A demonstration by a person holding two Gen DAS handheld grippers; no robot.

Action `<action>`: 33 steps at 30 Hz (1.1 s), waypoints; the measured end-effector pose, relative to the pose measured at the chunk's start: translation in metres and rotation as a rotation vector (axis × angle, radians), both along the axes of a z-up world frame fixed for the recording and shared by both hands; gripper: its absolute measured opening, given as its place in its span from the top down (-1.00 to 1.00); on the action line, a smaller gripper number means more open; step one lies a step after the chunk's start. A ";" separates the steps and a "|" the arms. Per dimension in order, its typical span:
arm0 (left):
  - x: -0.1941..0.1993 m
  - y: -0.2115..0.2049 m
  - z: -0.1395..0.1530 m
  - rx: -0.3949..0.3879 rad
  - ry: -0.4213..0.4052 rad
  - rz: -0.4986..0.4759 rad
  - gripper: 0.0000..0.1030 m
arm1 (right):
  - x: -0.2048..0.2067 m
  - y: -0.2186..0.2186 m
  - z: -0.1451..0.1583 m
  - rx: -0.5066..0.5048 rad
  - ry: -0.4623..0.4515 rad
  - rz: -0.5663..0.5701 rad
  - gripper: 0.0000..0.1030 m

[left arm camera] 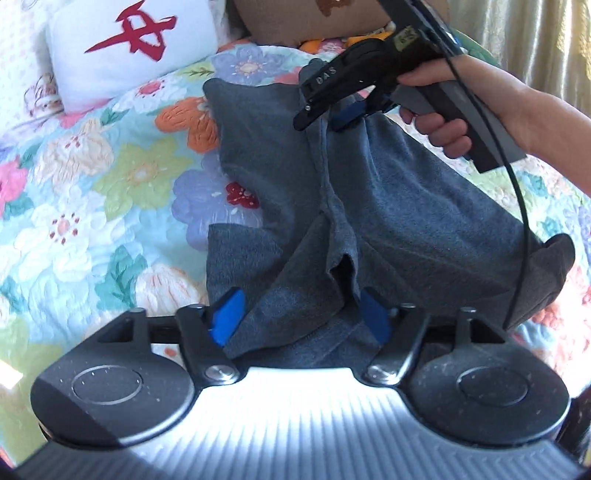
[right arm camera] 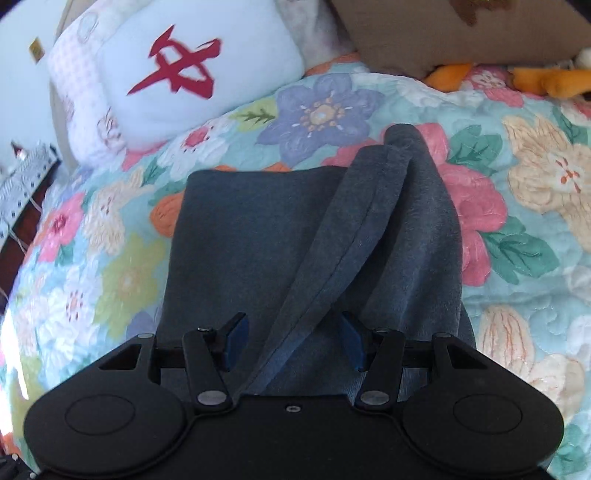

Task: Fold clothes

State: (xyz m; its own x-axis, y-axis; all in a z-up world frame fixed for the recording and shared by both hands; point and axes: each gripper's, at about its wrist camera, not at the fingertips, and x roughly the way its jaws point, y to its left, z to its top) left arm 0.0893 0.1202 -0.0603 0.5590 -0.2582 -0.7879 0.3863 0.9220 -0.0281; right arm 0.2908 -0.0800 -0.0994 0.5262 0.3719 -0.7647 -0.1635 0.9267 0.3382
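A dark grey-blue garment (left arm camera: pixel 388 206) lies partly lifted over a floral quilt. My left gripper (left arm camera: pixel 299 317) has its blue pads wide apart with cloth draped between them, so its hold is unclear. My right gripper (left arm camera: pixel 332 118) shows in the left wrist view at the garment's far edge, held by a hand, its fingers on the cloth. In the right wrist view the garment (right arm camera: pixel 258 240) fills the middle, and the right gripper (right arm camera: pixel 293 339) has its pads apart with a hemmed fold of cloth running between them.
The floral quilt (right arm camera: pixel 517 221) covers the bed. A white pillow with a red character (right arm camera: pixel 192 70) lies at the back left. A brown cushion (right arm camera: pixel 461 26) and orange plush items (right arm camera: pixel 554 79) lie at the back right. A curtain (left arm camera: pixel 535 29) hangs at the far right.
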 end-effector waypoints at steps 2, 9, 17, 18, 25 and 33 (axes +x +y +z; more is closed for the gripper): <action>0.005 -0.003 -0.009 0.027 0.008 -0.003 -0.40 | 0.003 -0.003 -0.002 0.011 -0.023 -0.012 -0.01; -0.004 -0.006 0.015 0.008 -0.016 0.012 0.90 | 0.002 0.017 0.018 -0.081 -0.194 0.112 0.90; -0.016 0.038 0.033 -0.200 0.084 0.226 0.90 | 0.003 0.074 0.050 -0.065 -0.331 0.401 0.89; -0.013 0.049 0.019 -0.223 0.145 0.277 0.90 | 0.007 0.082 0.046 -0.085 -0.301 0.412 0.86; -0.017 0.083 -0.024 -0.360 0.280 0.440 0.85 | -0.015 0.066 0.046 -0.105 -0.170 0.370 0.09; -0.021 0.068 -0.001 -0.253 0.193 0.382 0.53 | -0.106 -0.013 0.050 -0.046 0.040 0.480 -0.05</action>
